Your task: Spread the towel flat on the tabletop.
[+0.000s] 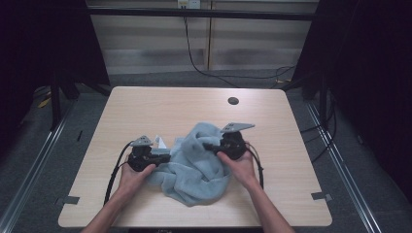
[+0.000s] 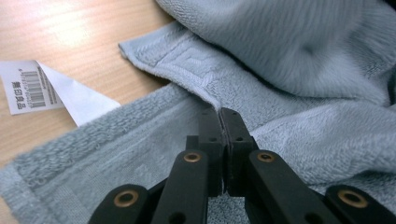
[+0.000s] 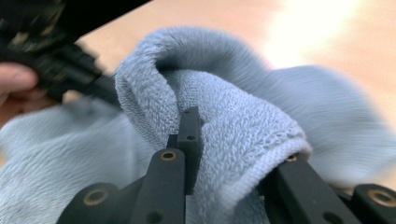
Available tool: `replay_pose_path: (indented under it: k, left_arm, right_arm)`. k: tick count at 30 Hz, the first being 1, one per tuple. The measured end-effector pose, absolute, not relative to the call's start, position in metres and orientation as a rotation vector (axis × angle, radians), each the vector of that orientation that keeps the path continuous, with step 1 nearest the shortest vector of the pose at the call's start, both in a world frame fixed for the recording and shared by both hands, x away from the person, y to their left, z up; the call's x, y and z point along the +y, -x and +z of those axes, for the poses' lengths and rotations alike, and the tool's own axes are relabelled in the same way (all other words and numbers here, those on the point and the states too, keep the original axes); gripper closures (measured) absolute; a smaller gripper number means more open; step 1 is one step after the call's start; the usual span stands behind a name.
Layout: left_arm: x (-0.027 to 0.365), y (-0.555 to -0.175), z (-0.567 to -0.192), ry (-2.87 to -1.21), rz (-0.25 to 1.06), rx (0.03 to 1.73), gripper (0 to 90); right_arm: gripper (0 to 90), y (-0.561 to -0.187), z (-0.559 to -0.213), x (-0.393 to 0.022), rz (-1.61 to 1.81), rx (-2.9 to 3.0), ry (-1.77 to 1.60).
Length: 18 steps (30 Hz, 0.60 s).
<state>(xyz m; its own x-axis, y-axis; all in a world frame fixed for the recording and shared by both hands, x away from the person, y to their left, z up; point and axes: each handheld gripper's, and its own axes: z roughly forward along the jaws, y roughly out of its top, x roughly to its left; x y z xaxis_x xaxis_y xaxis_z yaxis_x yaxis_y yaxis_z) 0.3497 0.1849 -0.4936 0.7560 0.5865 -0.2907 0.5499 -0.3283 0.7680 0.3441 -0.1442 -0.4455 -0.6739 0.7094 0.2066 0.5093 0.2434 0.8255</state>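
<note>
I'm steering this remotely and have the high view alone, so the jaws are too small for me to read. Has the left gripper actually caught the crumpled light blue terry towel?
Observer: Its view shows the left gripper with jaws pressed together on a flat hem of the light blue terry towel.
Operator: And the right one?
Observer: The right gripper has a thick rolled fold of towel bunched between its jaws, which stand apart around it.
Operator: What's the white thing near the left hand?
Observer: A white paper tag printed with a barcode, lying on the pale wooden table beside the towel's edge.
</note>
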Motion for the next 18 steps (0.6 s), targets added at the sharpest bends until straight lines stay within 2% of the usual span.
replay_pose_path:
  k: [6,10,11,13,14,18]
  left_arm:
    - [0.186,-0.346,-0.490,-2.005,0.052,0.838,88.5]
    - [0.186,-0.342,-0.490,-2.037,0.058,0.821,88.5]
    - [0.186,-0.338,-0.491,-2.048,0.053,0.812,88.6]
    - [0.186,-0.335,-0.491,-2.059,0.049,0.803,88.5]
    - [0.185,-0.328,-0.489,-2.066,0.037,0.777,88.4]
    - [0.181,-0.315,-0.481,-2.056,-0.005,0.715,87.7]
  right_arm:
    - [75.0,-0.355,-0.422,-0.199,1.368,2.118,-1.266]
    - [74.2,-0.353,-0.415,-0.227,1.318,2.008,-1.332]
    - [72.4,-0.350,-0.414,-0.250,1.260,1.935,-1.415]
    - [71.1,-0.349,-0.415,-0.257,1.237,1.918,-1.431]
    - [61.8,-0.346,-0.425,-0.274,1.196,1.913,-1.488]
    - [52.1,-0.338,-0.439,-0.288,1.173,1.896,-1.533]
